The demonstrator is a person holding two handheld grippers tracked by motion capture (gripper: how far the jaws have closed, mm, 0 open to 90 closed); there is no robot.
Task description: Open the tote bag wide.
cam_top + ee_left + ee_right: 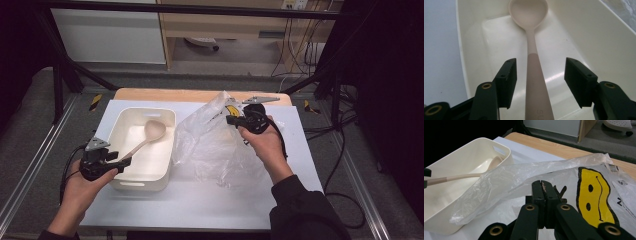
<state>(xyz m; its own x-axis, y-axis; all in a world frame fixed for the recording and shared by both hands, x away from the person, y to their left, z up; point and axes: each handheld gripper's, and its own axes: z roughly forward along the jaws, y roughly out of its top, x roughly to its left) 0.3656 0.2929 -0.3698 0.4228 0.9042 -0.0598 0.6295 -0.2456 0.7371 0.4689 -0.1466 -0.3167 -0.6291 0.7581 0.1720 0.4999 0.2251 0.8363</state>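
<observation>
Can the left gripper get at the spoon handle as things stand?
Probably yes. In the left gripper view the spoon handle lies between the left gripper's open jaws, with gaps on both sides. It sticks out over the white bin's rim, and nothing blocks it.

Glossy plastic tub (142,175); thin crinkly plastic bag (212,145).

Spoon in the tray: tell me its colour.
The spoon has a pale cream bowl and a beige-pink handle; the left gripper view shows it best.
</observation>
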